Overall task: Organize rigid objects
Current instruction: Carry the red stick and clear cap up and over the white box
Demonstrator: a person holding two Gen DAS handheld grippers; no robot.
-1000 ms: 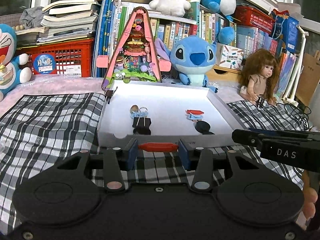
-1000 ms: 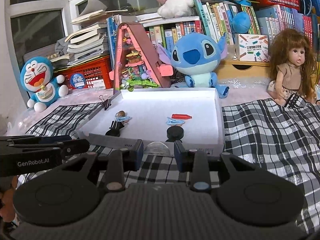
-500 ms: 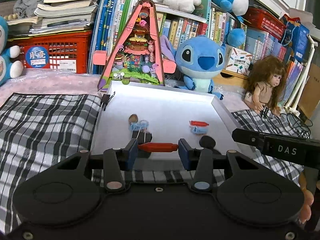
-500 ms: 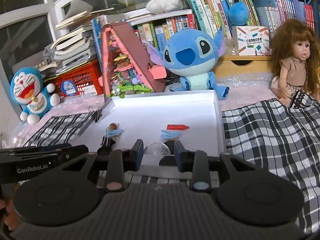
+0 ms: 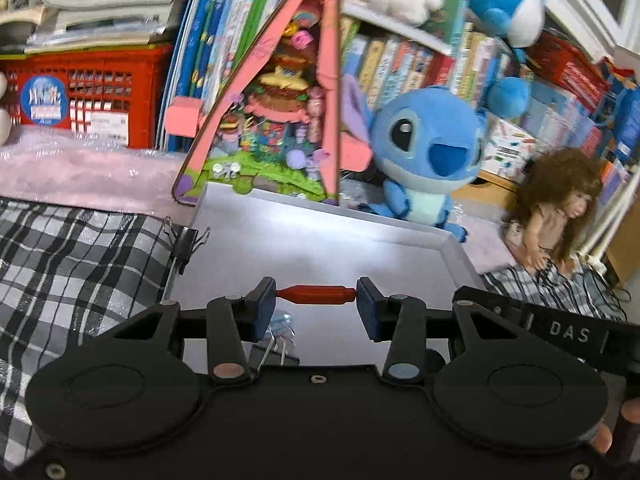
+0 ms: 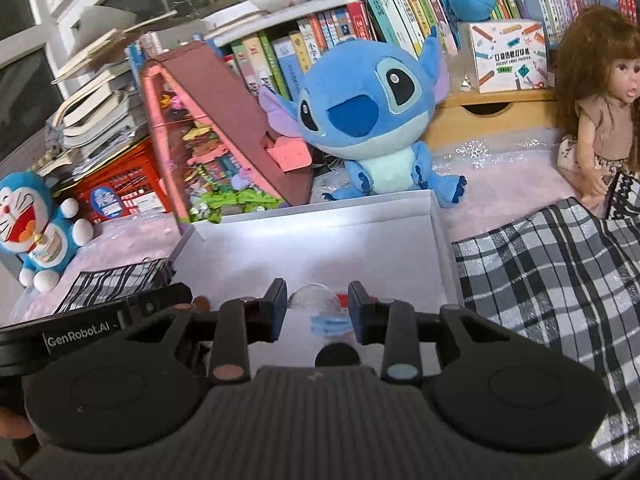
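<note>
Blue pads of the left gripper (image 5: 316, 304) pinch a red peg (image 5: 316, 294) end to end; the right gripper (image 6: 318, 312) clamps a clear dome (image 6: 314, 299). Both hang over the white tray (image 6: 438, 248), with a blue clip (image 6: 330, 325) and black disc (image 6: 337, 356) below, Stitch plush (image 6: 360, 112) behind

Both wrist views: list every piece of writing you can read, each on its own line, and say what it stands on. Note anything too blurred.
"DAS": on the right gripper's black side bar, seen in the left wrist view.
"GenRobot.AI": on the left gripper's black side bar, seen in the right wrist view.
Pencil-patterned white box: print too small to read.
Book spines and red crate's round blue sticker: too blurred.
</note>
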